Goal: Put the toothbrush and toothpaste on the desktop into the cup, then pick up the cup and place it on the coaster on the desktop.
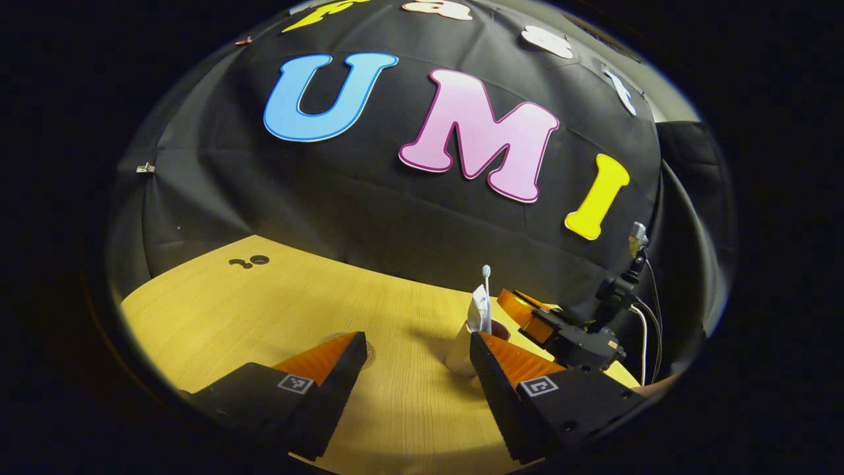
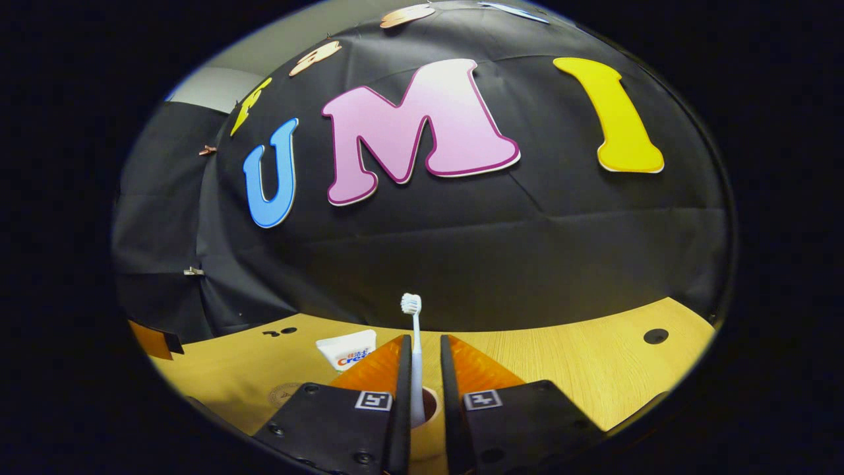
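Two items stood in the cup (image 1: pixel 461 359) when I checked: the toothbrush (image 2: pixel 415 359), upright with bristles uppermost, and the toothpaste (image 2: pixel 347 349) leaning beside it. The toothbrush's long axis ran vertical, straight up between the jaws of the right gripper (image 2: pixel 422 346), its lower end inside the cup's mouth. Those jaws were nearly together with the handle between them; I could not tell whether both fingers pressed on it or had just slackened.

In the left gripper view the cup sat on the worktop (image 1: pixel 250 316), just beyond the right-hand finger of the left gripper (image 1: pixel 415 356), whose jaws were spread wide and held nothing. The coaster (image 1: pixel 366 348) lay flat near its other fingertip, just beside the cup.

I judged the insertion done or nearly so. The left gripper was well placed for the cup, needing a sideways shift to straddle it.
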Tool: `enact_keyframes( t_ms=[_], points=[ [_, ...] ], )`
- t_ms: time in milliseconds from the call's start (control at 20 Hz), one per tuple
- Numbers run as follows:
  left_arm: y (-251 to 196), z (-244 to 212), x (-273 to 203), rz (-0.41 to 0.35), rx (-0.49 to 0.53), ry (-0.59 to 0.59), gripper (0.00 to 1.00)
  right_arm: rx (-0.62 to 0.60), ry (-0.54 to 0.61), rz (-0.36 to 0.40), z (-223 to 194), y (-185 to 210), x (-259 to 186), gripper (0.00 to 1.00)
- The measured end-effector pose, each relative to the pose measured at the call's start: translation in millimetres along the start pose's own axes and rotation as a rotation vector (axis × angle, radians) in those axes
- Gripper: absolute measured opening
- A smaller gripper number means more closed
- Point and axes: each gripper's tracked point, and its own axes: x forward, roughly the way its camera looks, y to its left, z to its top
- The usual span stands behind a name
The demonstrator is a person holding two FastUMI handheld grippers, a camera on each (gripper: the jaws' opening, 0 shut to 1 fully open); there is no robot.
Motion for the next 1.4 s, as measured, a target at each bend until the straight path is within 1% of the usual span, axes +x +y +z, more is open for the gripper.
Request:
enact_keyframes(
  t_ms=[150,200,300,350,550,650,800,950,1100,1250,1400],
  points=[
    [-4.4,-1.5,-5.3,-0.005,-0.001,0.004,0.98,0.006,0.019,0.018,9.9,8.4,-20.5,0.63],
    [-5.5,-1.1,-7.4,-0.004,0.0,0.004,0.97,0.02,0.034,0.021,13.7,11.1,-25.2,0.64],
    [-6.9,-2.0,-13.2,0.0,0.001,0.003,0.98,0.056,0.1,0.007,15.8,13.2,-37.2,0.78],
    [-6.2,-3.2,-16.0,0.007,0.0,0.004,0.98,0.069,0.14,0.001,14.9,14.8,-41.2,0.97],
    [-0.8,-10.9,-33.7,0.041,-0.012,0.017,0.98,0.084,0.263,0.003,17.2,24.7,-56.8,0.97],
    [8.2,-15.2,-45.4,0.082,-0.005,0.031,0.98,0.1,0.329,0.005,15.5,28.5,-62.7,0.97],
    [18.1,-13.9,-69.4,0.139,-0.013,0.029,0.98,0.156,0.421,-0.007,12.5,31.2,-64.9,0.97],
    [25.7,-13.7,-94.2,0.168,-0.049,0.032,0.98,0.218,0.533,-0.026,0.4,34.4,-62.6,0.97],
    [37.4,-19.2,-117.5,0.191,-0.061,0.055,0.98,0.28,0.674,-0.072,-17.3,38.6,-65.8,0.98],
    [45.7,-22.8,-137.6,0.196,-0.074,0.079,0.98,0.331,0.803,-0.111,-36.1,43.8,-67.6,0.98],
    [62.8,-29.0,-153.0,0.217,-0.074,0.109,0.98,0.329,0.893,-0.16,-54.7,45.4,-65.3,0.98]
  ],
)
